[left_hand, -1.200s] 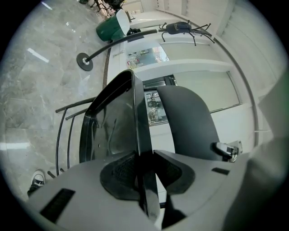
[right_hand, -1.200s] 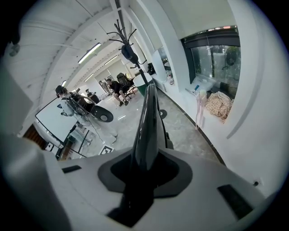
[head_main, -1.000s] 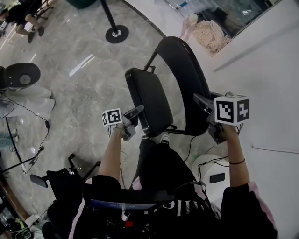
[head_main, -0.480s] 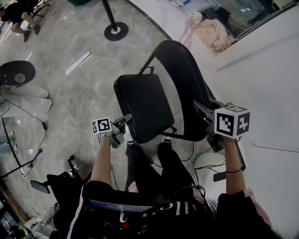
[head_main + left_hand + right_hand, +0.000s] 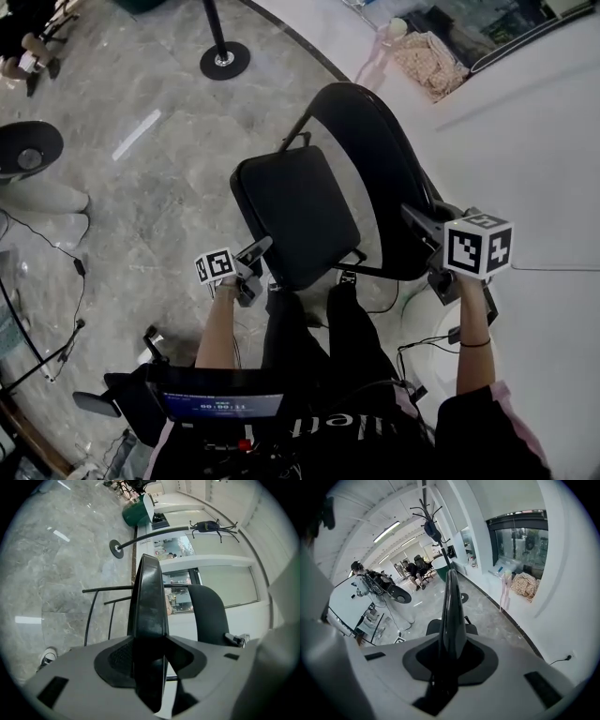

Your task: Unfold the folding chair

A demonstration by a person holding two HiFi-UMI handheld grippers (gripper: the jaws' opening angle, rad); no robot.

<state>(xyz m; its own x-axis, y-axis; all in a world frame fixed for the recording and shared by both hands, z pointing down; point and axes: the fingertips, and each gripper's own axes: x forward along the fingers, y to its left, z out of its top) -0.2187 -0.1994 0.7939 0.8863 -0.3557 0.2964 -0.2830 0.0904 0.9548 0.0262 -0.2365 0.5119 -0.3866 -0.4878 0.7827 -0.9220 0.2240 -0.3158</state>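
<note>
The black folding chair [image 5: 314,225] with a thin metal frame stands on the grey marble floor [image 5: 159,178], close beside the white wall [image 5: 544,159]. Its padded seat [image 5: 281,187] lies nearly flat with the front edge toward the person, and the curved backrest [image 5: 380,169] rises on the wall side. The left gripper [image 5: 255,251] has the seat's front edge between its fingers. These fingers have just been opening, and a gap shows on one side. The right gripper [image 5: 419,221] has its fingers closed on the thin edge of the backrest.

Stanchion base [image 5: 224,60] on marble floor [image 5: 159,197]; cloth heap [image 5: 427,56].
</note>
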